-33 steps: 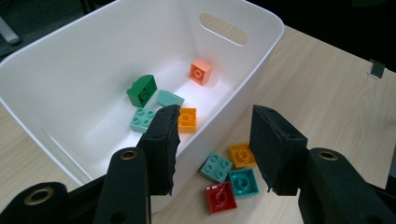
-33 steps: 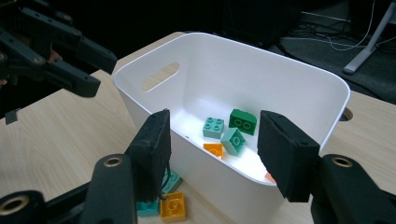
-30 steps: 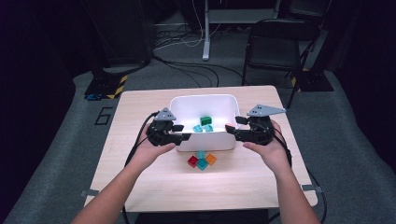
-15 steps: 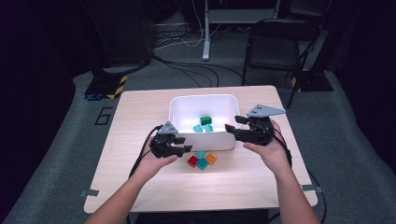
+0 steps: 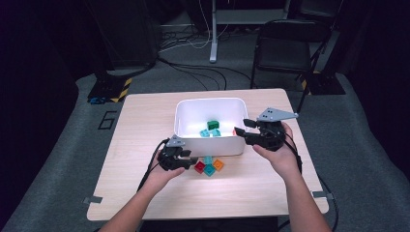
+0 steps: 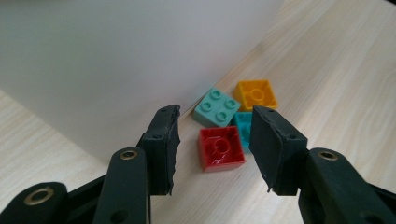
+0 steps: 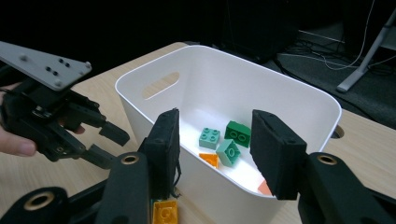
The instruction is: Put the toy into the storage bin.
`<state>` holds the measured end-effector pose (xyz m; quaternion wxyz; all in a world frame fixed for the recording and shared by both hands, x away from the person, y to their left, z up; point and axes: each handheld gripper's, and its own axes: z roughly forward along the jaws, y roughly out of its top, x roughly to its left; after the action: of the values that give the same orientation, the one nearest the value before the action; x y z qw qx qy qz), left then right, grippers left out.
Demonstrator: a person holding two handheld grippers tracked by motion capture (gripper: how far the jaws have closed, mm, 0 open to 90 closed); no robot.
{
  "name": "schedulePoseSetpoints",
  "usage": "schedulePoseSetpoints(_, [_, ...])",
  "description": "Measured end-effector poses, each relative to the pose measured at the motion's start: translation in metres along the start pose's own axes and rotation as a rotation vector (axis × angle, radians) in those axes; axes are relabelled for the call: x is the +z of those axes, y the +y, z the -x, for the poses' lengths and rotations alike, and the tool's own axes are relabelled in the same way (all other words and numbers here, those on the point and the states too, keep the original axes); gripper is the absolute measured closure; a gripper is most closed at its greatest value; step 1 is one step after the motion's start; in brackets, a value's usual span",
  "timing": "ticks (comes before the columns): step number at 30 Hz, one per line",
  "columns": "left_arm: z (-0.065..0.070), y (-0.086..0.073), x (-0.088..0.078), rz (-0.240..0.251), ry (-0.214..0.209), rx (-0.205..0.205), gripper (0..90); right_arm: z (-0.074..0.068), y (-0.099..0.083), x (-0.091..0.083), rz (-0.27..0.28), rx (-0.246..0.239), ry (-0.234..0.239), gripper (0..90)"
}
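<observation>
Beside the white bin [image 5: 208, 145], four bricks [image 5: 209, 166] face the left hand-held gripper [image 5: 189, 162].

Black folding chair [image 5: 287, 46] behind table; cables [image 5: 193, 72] across grey floor [image 5: 58, 159].

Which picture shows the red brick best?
The left gripper view: the red brick lies close up on the table between the open jaws, untouched, beside the white bin. In the high view it is a small red square by the left gripper.
</observation>
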<state>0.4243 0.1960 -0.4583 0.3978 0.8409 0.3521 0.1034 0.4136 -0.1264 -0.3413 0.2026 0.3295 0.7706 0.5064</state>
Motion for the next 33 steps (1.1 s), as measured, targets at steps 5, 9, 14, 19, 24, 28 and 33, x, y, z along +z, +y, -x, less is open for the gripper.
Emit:
schedulePoseSetpoints(5, [-0.004,-0.008,0.009,-0.022,0.022,-0.006,52.0,-0.001,0.000,0.001,0.003,0.005,0.017,55.1])
schedulePoseSetpoints(9, [-0.006,-0.012,0.015,-0.033,0.027,-0.014,52.0,-0.001,0.000,0.001,-0.002,-0.009,0.014,57.8])
schedulePoseSetpoints(14, [-0.008,-0.016,0.021,-0.043,0.032,-0.021,52.8,-0.001,-0.001,0.001,-0.001,-0.008,0.007,59.6])
schedulePoseSetpoints(19, [-0.005,-0.017,0.027,-0.048,0.022,-0.020,52.4,-0.001,-0.001,0.001,0.005,0.012,0.018,58.7])
schedulePoseSetpoints(24, [0.001,-0.016,0.032,-0.047,0.008,-0.016,51.2,-0.001,-0.001,0.001,0.005,0.017,0.024,57.7])
schedulePoseSetpoints(28, [0.008,-0.016,0.037,-0.065,0.008,0.006,47.9,-0.001,-0.001,0.001,0.005,0.015,0.025,57.1])
schedulePoseSetpoints(33, [0.014,-0.018,0.044,-0.091,0.014,0.016,44.9,-0.001,-0.001,0.001,0.008,0.019,0.022,56.2])
